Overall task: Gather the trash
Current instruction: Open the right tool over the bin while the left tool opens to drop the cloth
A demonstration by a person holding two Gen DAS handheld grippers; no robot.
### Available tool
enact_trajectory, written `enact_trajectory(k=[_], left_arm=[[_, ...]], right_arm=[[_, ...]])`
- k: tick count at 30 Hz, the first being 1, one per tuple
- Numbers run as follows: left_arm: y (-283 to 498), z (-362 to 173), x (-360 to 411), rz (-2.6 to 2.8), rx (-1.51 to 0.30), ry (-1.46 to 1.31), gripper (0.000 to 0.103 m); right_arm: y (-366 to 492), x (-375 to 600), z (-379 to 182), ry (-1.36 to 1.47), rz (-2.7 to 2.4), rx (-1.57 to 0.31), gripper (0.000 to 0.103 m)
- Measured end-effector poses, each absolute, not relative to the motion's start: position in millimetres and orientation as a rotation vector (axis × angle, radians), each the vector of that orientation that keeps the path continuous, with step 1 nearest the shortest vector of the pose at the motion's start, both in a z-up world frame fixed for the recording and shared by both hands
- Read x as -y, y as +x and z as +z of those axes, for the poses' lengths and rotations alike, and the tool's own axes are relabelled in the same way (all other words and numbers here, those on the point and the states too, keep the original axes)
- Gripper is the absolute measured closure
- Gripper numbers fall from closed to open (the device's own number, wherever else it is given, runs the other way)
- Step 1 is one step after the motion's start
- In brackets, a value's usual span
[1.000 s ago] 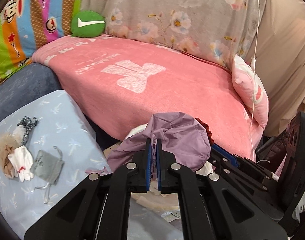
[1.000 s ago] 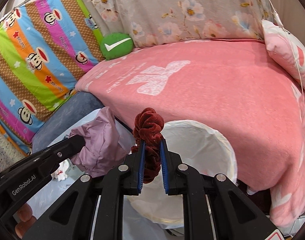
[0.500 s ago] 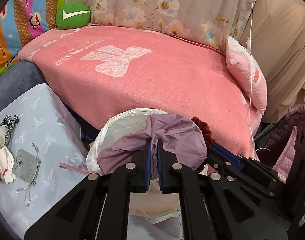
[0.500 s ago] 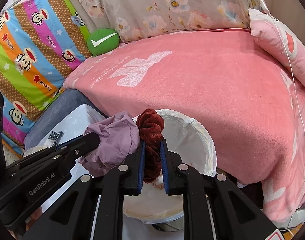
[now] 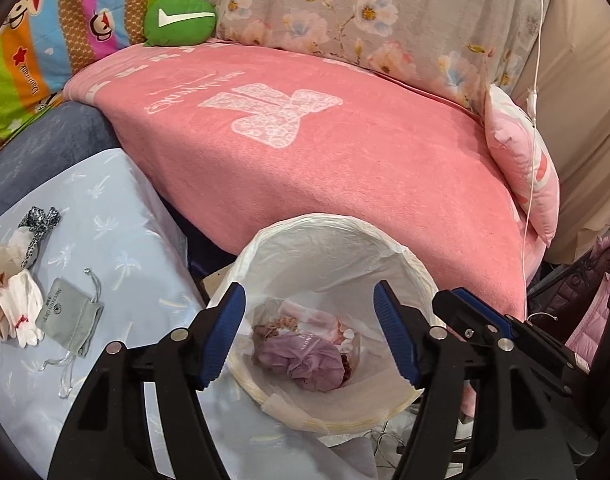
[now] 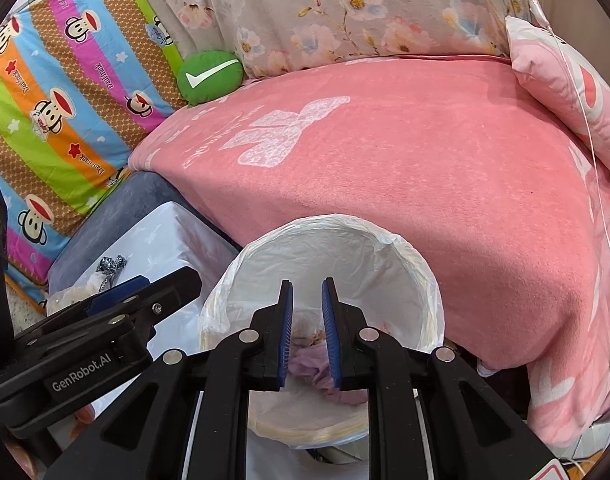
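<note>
A bin with a white liner (image 5: 325, 226) stands against the pink bed. A crumpled purple bag (image 5: 305, 360) lies at its bottom, and a sliver of the dark red scrunchie (image 5: 347, 365) shows at the bag's right edge. My left gripper (image 5: 309, 320) hangs over the bin with its jaws opening wide and nothing between them. In the right wrist view, my right gripper (image 6: 308, 320) hovers over the same bin (image 6: 345, 226). Its jaws are opening a little and the gap is bare. The purple bag (image 6: 309, 364) shows far below it.
Left of the bin, a light blue tabletop (image 5: 117, 240) carries a grey drawstring pouch (image 5: 71, 320), a white crumpled piece (image 5: 21, 312) and a black-and-white scrunchie (image 5: 39, 224). The pink blanket (image 5: 345, 152), a pink pillow (image 5: 521, 168) and a green cushion (image 5: 181, 20) lie behind.
My left gripper opened and the purple bag fell into the bin. My right gripper loosened and the red scrunchie dropped out of it. Both grippers moved further over the bin.
</note>
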State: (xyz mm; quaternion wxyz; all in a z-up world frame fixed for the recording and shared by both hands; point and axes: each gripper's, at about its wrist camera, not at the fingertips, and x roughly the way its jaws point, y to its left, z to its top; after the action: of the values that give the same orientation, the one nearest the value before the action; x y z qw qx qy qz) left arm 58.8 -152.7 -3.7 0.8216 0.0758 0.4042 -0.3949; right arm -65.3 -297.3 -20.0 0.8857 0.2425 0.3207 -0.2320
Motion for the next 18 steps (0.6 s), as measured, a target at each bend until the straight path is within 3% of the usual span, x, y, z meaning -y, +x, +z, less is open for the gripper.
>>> enact_trajectory(k=[18], left_arm=[[84,-13,95,-0.713,-0.886,0.096,0.039]], right_arm=[[-35,255,-22,0.452,-0.396,-0.708,0.076]])
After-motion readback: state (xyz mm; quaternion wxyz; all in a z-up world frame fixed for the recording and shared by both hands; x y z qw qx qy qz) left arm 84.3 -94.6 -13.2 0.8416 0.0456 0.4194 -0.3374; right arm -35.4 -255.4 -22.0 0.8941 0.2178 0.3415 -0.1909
